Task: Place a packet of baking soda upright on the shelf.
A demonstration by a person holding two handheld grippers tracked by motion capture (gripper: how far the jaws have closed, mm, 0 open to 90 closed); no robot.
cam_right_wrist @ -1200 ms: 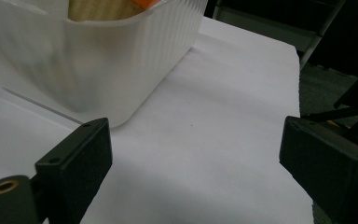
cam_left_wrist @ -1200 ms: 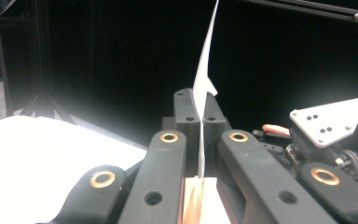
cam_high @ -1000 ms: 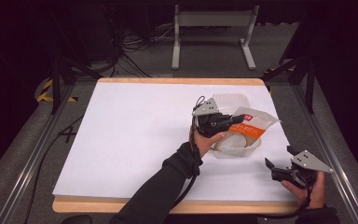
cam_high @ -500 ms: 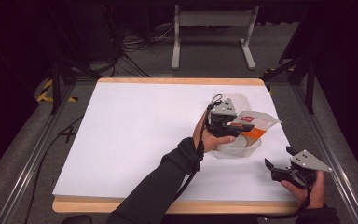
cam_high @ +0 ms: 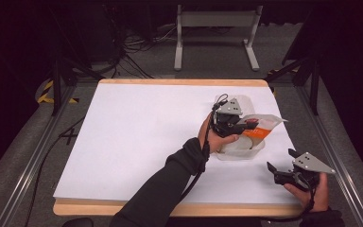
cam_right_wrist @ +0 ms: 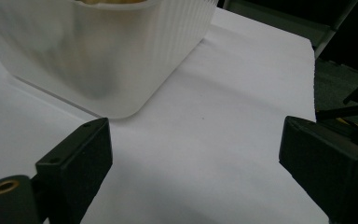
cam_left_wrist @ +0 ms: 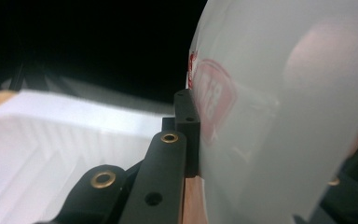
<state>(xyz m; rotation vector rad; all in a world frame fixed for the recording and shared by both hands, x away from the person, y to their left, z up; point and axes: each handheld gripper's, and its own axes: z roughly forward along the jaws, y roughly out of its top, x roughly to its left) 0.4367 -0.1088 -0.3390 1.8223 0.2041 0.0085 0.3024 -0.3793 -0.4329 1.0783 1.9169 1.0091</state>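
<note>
Half done by my estimate: left tool (cam_high: 248, 124) clamps the peeled-up film lid (cam_high: 264, 124) above the plastic tub (cam_high: 238, 151) on the counter (cam_high: 137, 127); right tool (cam_high: 280, 163) waits open, film still partly attached.

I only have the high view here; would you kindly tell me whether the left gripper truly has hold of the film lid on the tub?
Observer: Yes. In the left gripper view, the left gripper's jaws have just been closing, and the translucent film lid, printed in red, is held between them.
Operator: Thank you. Is the right gripper touching the tub?
Observer: No. In the right gripper view, the right gripper has its jaws wide open over the bare white tabletop. The ribbed tub stands apart, beyond the jaw tips.
</note>
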